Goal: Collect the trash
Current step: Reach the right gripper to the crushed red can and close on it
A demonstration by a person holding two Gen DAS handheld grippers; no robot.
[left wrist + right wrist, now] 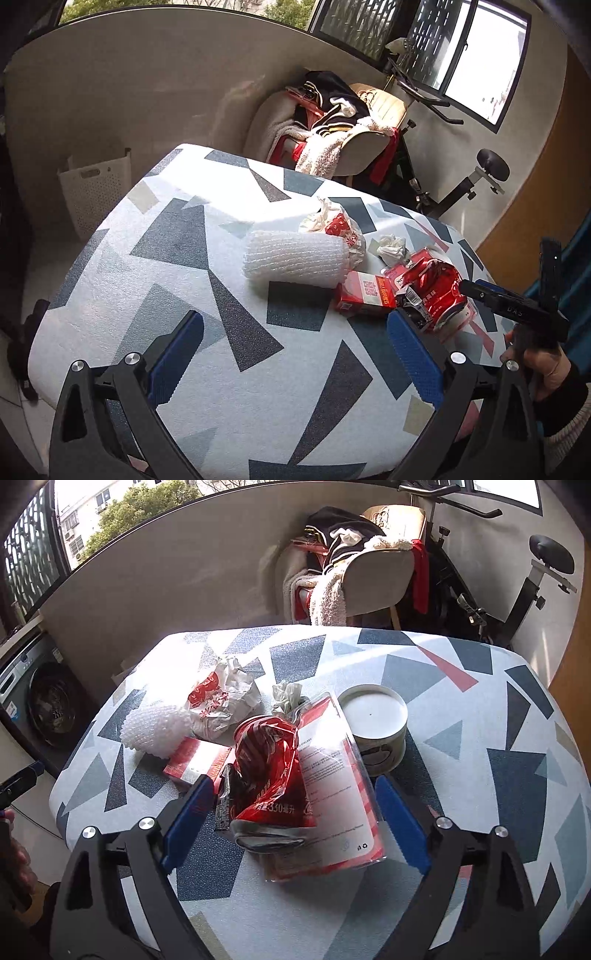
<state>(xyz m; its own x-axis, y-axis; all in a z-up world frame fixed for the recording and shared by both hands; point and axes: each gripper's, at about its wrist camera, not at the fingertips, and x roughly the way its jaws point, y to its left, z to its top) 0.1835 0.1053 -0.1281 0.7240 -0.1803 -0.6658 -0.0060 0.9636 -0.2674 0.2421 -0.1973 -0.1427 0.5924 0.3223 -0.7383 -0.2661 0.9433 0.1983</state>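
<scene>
crushed can [266,775] sits between the tilted-down right hand-held gripper's [295,812] spread jaws

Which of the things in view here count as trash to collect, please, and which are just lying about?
Trash to collect:
crushed red can
plastic package
red carton
foam net
crumpled wrapper
tissue wad
paper cup

Just lying about:
chair with clothes
exercise bike
laundry basket
washing machine

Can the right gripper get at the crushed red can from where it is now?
Probably yes. The right gripper is open with the crushed red can lying between its fingers, on top of a clear plastic package. Nothing blocks it, though the package and a red box sit close by.
</scene>
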